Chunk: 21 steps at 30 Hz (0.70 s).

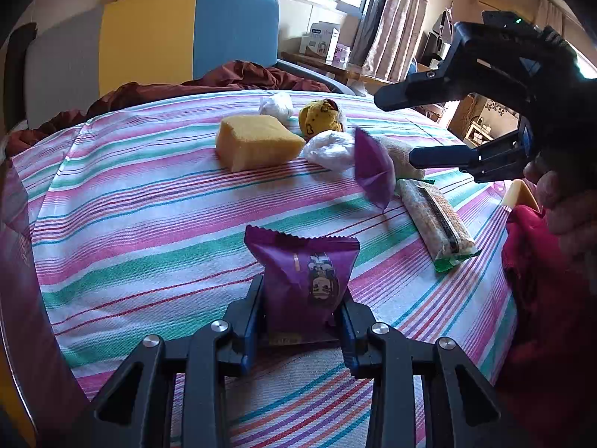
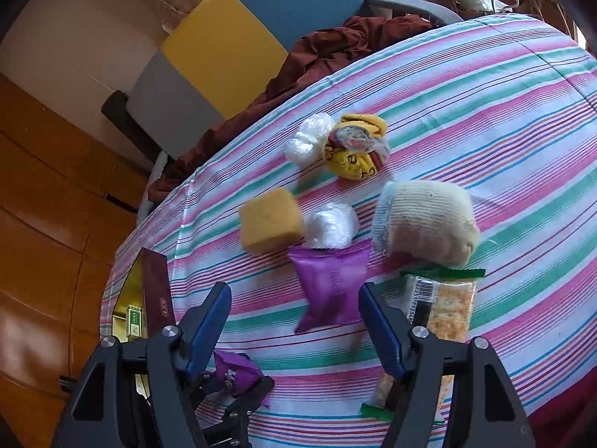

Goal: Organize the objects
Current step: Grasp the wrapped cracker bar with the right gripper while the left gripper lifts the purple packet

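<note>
The striped bench [image 2: 485, 119] is spread with soft, light things ahead of the right tool [image 2: 294, 321]: a knitted roll [image 2: 425, 220], a yellow sponge [image 2: 270, 224], both judged squashy and easily pinched. Smaller, a loose purple packet [image 2: 330, 287] lies just beyond that tool's parted, empty fingers; it is judged light, slippery and crushable, best taken across its puffed middle. A second purple packet [image 1: 306, 283] is clenched upright in the left tool [image 1: 300, 317].
</note>
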Motion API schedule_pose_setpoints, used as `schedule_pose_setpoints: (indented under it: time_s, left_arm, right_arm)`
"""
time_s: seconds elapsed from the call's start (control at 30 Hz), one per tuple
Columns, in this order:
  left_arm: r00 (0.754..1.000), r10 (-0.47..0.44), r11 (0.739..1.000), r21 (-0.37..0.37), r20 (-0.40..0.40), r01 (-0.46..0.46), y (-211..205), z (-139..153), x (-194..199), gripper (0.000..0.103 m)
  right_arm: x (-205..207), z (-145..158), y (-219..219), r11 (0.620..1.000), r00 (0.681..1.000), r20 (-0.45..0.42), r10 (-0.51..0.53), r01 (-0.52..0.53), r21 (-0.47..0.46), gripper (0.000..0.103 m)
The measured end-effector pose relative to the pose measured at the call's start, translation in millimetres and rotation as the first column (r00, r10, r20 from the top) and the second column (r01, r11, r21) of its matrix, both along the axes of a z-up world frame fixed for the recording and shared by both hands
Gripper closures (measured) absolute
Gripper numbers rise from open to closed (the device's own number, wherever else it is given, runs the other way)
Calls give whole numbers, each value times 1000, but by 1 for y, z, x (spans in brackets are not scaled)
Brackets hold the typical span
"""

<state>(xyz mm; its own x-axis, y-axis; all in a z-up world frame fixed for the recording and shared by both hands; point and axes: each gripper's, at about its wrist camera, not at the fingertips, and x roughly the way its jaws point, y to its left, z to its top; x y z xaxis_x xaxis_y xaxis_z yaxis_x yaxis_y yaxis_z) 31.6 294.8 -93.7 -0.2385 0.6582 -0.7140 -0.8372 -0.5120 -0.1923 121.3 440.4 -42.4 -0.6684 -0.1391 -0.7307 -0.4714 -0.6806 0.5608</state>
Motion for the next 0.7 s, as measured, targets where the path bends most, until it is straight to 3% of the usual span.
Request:
schedule_pose_setpoints:
  time_s: [0.4, 0.53, 0.63, 0.7]
  left_arm:
    - [1000, -1, 1000, 2, 0, 1, 0, -1, -1, 66]
    - [1000, -1, 1000, 2, 0, 1, 0, 0, -1, 66]
    - [1000, -2, 1000, 4, 1, 2, -1, 0, -1, 66]
    - [1000, -1, 1000, 6, 4, 1, -2, 0, -1, 66]
  right_arm:
    - [8, -6, 11, 994, 991, 93, -93, 86, 70, 32]
    - [23, 2, 21, 958, 964, 130, -234, 206, 200, 34]
    - [31, -25, 37, 957, 919, 271, -288, 270, 101, 34]
    - [27, -33, 39, 967, 923, 290, -251, 249, 46, 34]
